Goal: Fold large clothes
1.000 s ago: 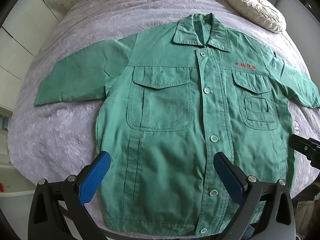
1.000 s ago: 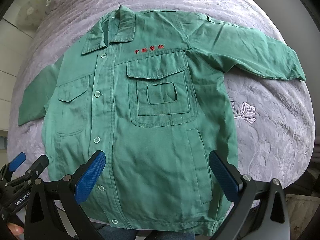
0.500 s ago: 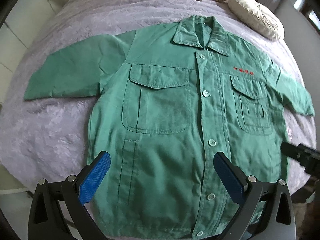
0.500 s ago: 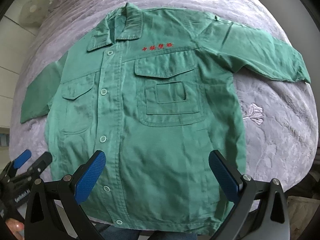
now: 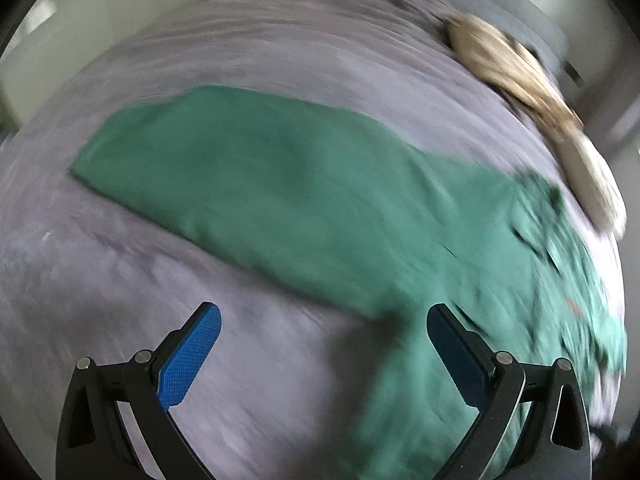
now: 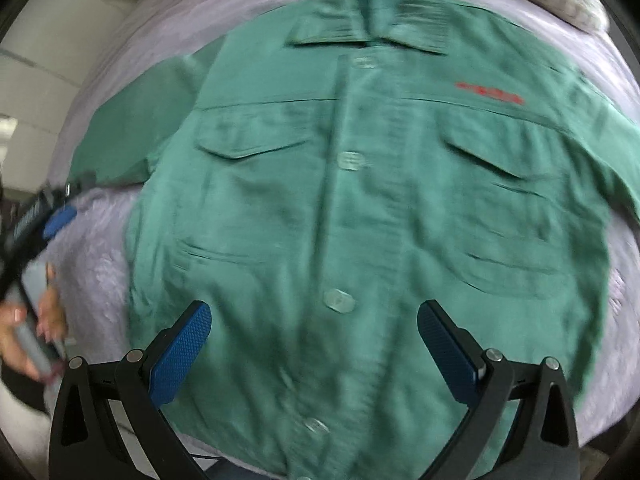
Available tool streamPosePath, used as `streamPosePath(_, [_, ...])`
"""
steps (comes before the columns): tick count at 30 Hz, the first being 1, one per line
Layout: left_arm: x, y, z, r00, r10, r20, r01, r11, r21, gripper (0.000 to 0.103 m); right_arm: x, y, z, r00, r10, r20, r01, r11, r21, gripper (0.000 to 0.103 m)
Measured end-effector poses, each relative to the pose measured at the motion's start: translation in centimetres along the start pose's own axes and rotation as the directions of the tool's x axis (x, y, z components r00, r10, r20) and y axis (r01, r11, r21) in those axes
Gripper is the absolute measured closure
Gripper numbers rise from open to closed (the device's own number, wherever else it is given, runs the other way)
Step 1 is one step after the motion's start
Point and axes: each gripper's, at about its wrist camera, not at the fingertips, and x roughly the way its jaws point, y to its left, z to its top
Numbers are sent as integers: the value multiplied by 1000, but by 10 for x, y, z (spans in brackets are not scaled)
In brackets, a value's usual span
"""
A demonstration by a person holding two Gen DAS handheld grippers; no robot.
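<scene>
A green button-up work jacket lies spread front-up on a purple bedspread, collar at the far end, red lettering on its chest. My right gripper hovers open over the jacket's lower front, nothing between its blue pads. My left gripper is open above the bedspread just below the jacket's left sleeve, which stretches out flat to the left. The left gripper also shows at the left edge of the right wrist view, held by a hand. Both views are motion-blurred.
A beige bundle of cloth and a pale cushion lie at the far right side of the bed. White walls or cabinets stand beyond the bed's left side. The cushion shows at the top right.
My left gripper has swung left from the jacket's hem to the left sleeve. My right gripper has shifted left and closer, now centred on the button placket. Both stay open.
</scene>
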Motion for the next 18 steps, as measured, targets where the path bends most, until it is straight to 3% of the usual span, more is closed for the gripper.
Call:
streamPosePath(4, [21, 69, 39, 997, 39, 70, -29, 991, -130, 0, 23, 31, 10, 1000, 21, -16, -22, 998, -58, 0])
streamPosePath(7, [43, 108, 56, 996, 52, 72, -37, 980, -194, 0, 39, 42, 14, 999, 38, -24, -40, 995, -89, 0])
streamPosePath(10, [65, 136, 64, 997, 58, 48, -45, 968, -247, 0, 55, 51, 18, 998, 47, -39, -51, 993, -106, 0])
streamPosePath(13, [74, 149, 68, 998, 20, 63, 0, 952, -305, 5, 61, 54, 19, 997, 61, -42, -65, 992, -107, 0])
streamPosePath(15, [66, 154, 72, 993, -2, 118, 39, 951, -305, 36, 64, 57, 20, 997, 67, -40, -70, 992, -104, 0])
streamPosePath(16, [67, 155, 72, 993, -22, 119, 57, 952, -300, 75, 65, 57, 20, 997, 69, -37, -72, 992, -99, 0])
streamPosePath(17, [68, 158, 72, 991, -70, 114, 102, 948, -301, 99, 64, 56, 20, 997, 73, -35, -76, 993, -94, 0])
streamPosePath(18, [67, 162, 72, 986, -112, 124, 146, 939, -312, 99, 64, 56, 20, 997, 77, -31, -79, 993, -88, 0])
